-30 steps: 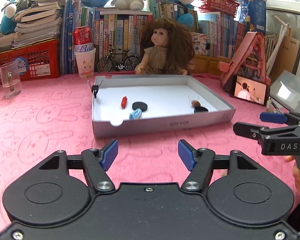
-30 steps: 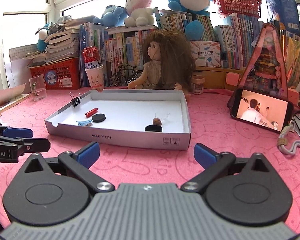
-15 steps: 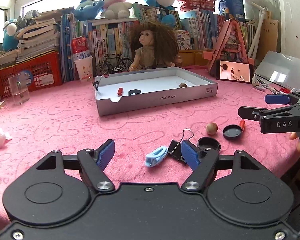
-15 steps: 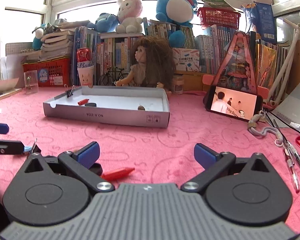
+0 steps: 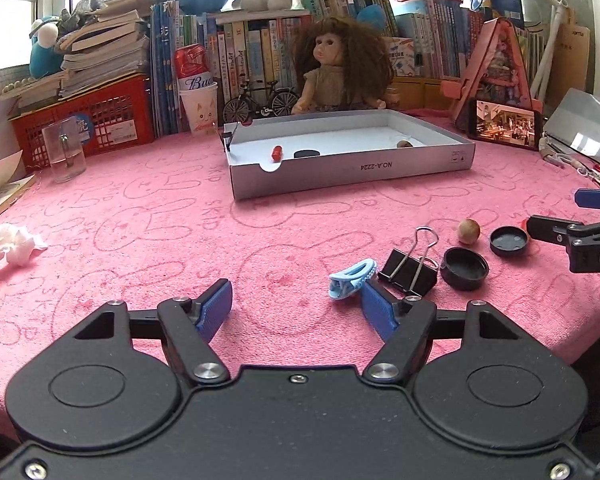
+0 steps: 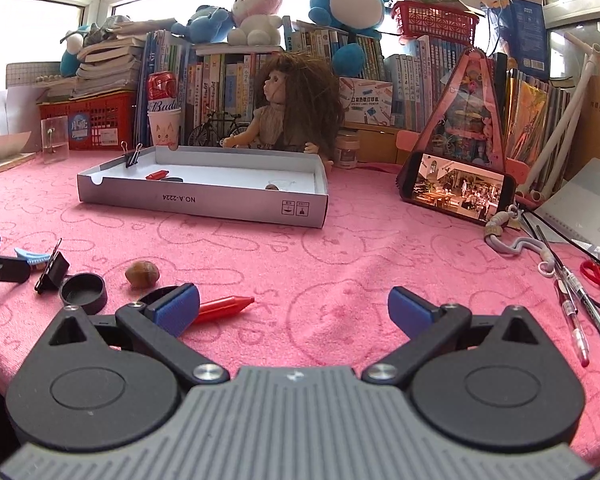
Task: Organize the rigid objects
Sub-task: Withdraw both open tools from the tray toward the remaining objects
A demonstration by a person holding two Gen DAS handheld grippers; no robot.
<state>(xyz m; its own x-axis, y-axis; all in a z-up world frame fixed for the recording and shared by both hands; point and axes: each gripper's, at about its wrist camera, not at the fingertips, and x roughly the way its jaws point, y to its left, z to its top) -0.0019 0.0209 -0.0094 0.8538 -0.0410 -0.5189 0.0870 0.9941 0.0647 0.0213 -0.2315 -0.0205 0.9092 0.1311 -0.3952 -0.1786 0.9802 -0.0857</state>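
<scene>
A grey cardboard tray [image 5: 348, 170] [image 6: 204, 200] stands mid-table with a red crayon [image 5: 276, 153], a black cap [image 5: 306, 153], a nut [image 5: 404, 144] and a binder clip [image 5: 228, 136] on its corner. Loose near the front edge lie a light blue clip [image 5: 352, 280], a black binder clip [image 5: 410, 268] [image 6: 52, 270], two black caps [image 5: 464, 268] [image 5: 508, 241], a nut [image 5: 469, 231] [image 6: 142, 273] and a red crayon [image 6: 222, 306]. My left gripper [image 5: 296, 312] is open, its right finger beside the blue clip. My right gripper [image 6: 294, 312] is open, left finger by the crayon.
Pink bunny-print cloth [image 5: 140, 220] covers the table. A doll [image 5: 336, 76], toy bicycle [image 5: 256, 104], books and a red basket [image 5: 84, 120] line the back. A glass [image 5: 65, 154], crumpled tissue [image 5: 8, 248], a phone [image 6: 458, 192], pens [image 6: 572, 308] and scissors [image 6: 592, 270] lie around.
Both grippers have pulled back from the tray toward the front edge. The loose objects near the front came into view and are now close to the fingers.
</scene>
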